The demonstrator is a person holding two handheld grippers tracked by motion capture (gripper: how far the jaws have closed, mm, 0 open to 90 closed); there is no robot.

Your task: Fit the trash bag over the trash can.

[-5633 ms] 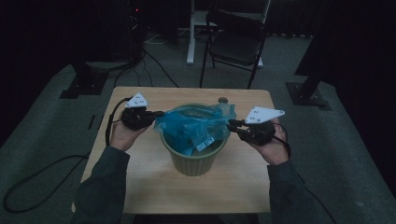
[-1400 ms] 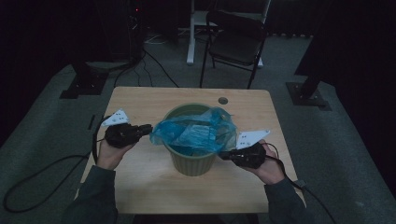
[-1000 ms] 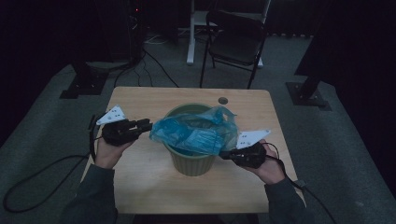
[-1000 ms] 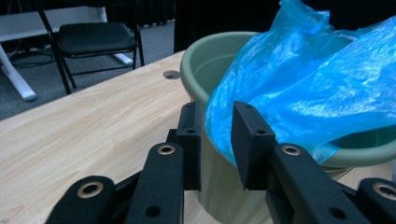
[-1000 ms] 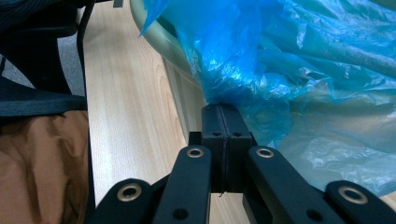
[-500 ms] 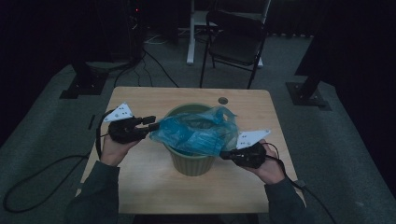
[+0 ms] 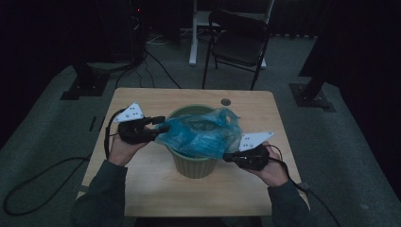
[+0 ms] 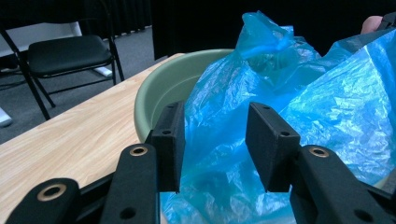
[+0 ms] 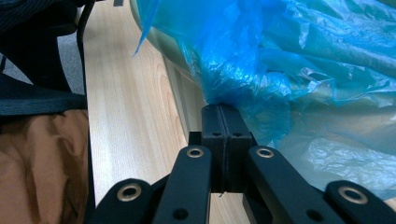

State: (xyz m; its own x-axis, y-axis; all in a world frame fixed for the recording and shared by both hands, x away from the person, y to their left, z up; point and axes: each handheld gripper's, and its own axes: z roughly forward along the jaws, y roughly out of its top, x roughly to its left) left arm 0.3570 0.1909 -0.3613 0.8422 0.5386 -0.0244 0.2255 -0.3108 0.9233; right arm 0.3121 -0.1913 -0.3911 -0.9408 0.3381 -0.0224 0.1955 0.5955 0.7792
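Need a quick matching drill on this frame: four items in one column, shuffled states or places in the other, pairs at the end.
Items:
1. left claw
2. right claw
3. crinkled blue plastic bag
4. round pale green plastic bin

States or places:
A. stands on the light wooden table
B. pinched shut on a bag edge
C. jaws apart, blue film between them
D. draped over the bin's mouth

Pairs: 1-C, 2-B, 3-D, 4-A
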